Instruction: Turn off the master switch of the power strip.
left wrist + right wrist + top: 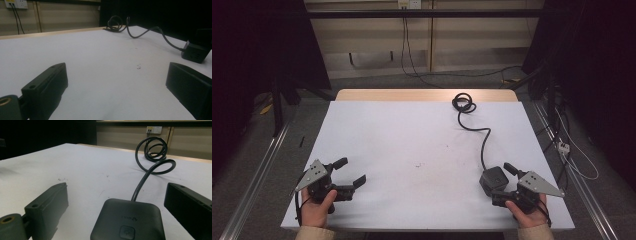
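— While both hands rest at the near edge of the white worktop [412, 145], how do the jaws stand?

— The left gripper [348, 176], at the near left corner, has its jaws spread wide with only bare worktop between them. The right gripper [499, 182], at the near right, is also released: its jaws stand apart on either side of a small black box [128, 220].

— Is the box gripped?

— No. In the right gripper view it lies flat between the jaws with a gap on each side, a small square button on its top.

— And the lead?

— A black cable [484, 137] runs from the box's far side across the worktop and ends in a loose coil [463, 103] near the far edge, right of centre.
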